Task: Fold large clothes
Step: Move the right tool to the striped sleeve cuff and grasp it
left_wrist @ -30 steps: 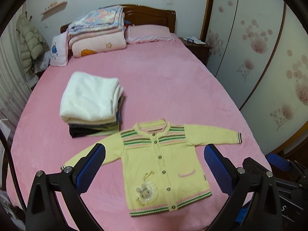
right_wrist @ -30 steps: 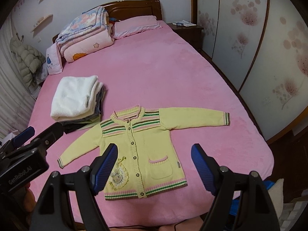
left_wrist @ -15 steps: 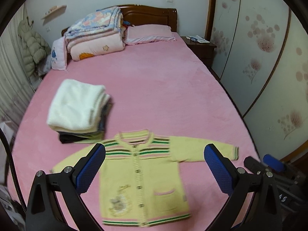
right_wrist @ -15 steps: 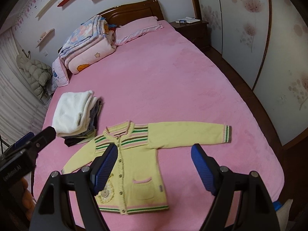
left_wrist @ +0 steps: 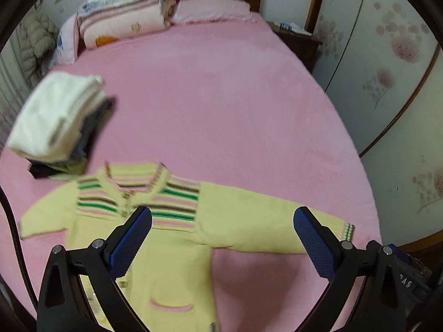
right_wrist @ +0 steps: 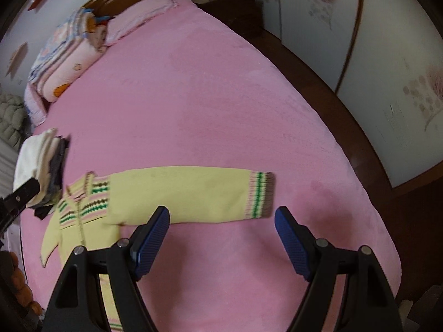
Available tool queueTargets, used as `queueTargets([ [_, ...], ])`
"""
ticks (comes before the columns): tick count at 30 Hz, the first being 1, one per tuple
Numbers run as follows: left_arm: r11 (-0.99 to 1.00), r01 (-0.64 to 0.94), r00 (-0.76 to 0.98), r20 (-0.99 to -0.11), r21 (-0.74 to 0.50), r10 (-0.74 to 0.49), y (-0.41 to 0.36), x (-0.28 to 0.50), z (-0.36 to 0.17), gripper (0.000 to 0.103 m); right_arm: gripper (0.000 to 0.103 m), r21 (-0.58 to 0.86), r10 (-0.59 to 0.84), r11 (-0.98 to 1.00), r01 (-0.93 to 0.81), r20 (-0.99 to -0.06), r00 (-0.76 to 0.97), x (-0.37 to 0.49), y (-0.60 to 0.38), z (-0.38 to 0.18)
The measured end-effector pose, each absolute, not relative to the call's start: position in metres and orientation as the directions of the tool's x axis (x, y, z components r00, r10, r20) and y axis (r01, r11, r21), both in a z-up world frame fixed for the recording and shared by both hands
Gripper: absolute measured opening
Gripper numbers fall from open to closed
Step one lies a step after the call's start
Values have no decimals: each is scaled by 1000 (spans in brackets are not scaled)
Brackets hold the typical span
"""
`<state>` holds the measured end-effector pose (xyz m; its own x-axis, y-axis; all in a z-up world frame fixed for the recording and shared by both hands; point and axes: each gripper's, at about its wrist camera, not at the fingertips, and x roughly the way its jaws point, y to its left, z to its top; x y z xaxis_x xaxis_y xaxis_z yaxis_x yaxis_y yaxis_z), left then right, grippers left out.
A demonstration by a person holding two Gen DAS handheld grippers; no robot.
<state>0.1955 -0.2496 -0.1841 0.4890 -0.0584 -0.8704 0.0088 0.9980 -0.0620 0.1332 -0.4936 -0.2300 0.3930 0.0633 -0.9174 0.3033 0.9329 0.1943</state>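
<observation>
A yellow striped cardigan [left_wrist: 171,238] lies flat, front up, on the pink bed [left_wrist: 216,105], both sleeves spread out. My left gripper [left_wrist: 223,218] is open and empty, above the chest and the right sleeve's shoulder. In the right wrist view the right sleeve [right_wrist: 188,193] stretches to a striped cuff [right_wrist: 260,195]. My right gripper [right_wrist: 221,215] is open and empty, just above the sleeve's near edge, near the cuff.
A stack of folded clothes topped with white [left_wrist: 55,119] sits left of the cardigan. Folded quilts [left_wrist: 121,13] and a pillow [left_wrist: 213,11] lie at the headboard. A nightstand [left_wrist: 296,36] and wardrobe doors [left_wrist: 387,55] stand on the right.
Both grippers have moved down and rightward toward the cardigan's right sleeve; the cardigan now fills more of each view. Both stay open. The cardigan has not moved.
</observation>
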Motion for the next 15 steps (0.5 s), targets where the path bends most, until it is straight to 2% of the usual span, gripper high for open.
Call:
queueTargets([
  [5,999,5,462,-886,-46,-43,-269,208,-243,102,77,185,57,915,360,-939,339,144,-531,-283],
  [11,999,42,422,-906,-4,-21,-293,212,-291,102,60,210,109,886,413,-961,253,152,-552,-337],
  [14,998,65,412,-911,17,-11,-303,212,-301,102,56,201,109,888,414,-966,235,155,-549,-351],
  [15,997,70,408,-913,22,-8,-305,212,-303,102,47,192,100,895,402,-966,240,155,-545,-352],
])
